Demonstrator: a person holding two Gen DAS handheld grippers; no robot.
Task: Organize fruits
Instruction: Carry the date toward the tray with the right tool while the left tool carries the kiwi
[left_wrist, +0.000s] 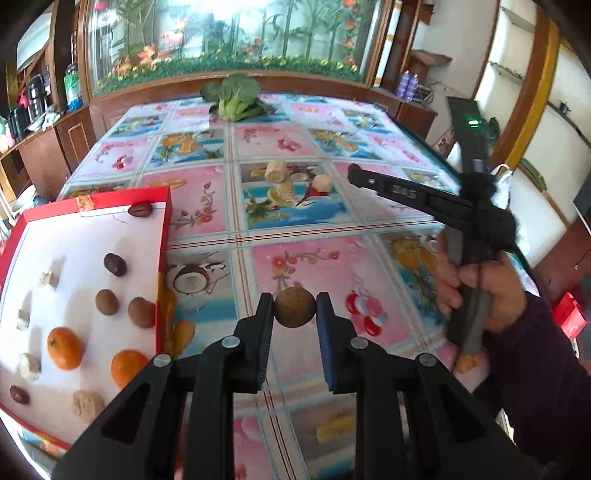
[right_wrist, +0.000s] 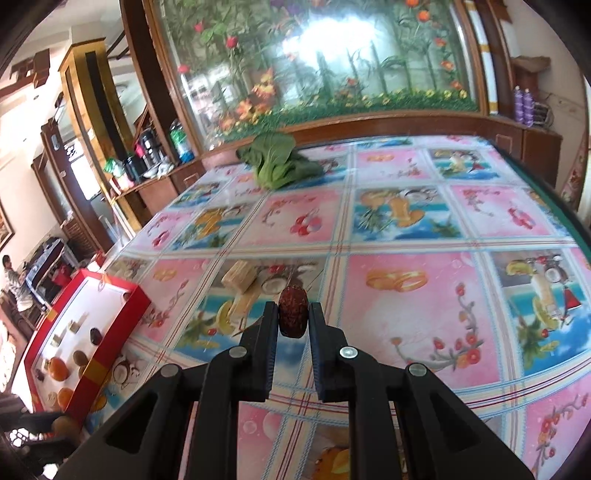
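You are holding a round brown longan (left_wrist: 294, 308) between the pads of the left hand-held gripper (left_wrist: 294, 309), jaws narrow and pressing on its two sides, and it is hanging above the counter (left_wrist: 306, 258) rather than resting on it. The red box (left_wrist: 165, 236) with the white floor is sitting at the counter's left edge, so from this gripper it is lying to the left and slightly ahead, its near right wall just beside your jaws. That is the relation the coming move is turning on: a short sideways carry over that wall, probably toward the two longans (left_wrist: 106, 301) already lying together near the box's right side.

Your right hand-held gripper (right_wrist: 292, 314) is clamping a dark red jujube (right_wrist: 293, 312), standing upright with its long axis running up and down between the pads. From that side the box (right_wrist: 110, 332) is lying well off to the left, across the counter. The left hand is clearly the nearer one to the box, so it is likely going first, with the right one waiting.
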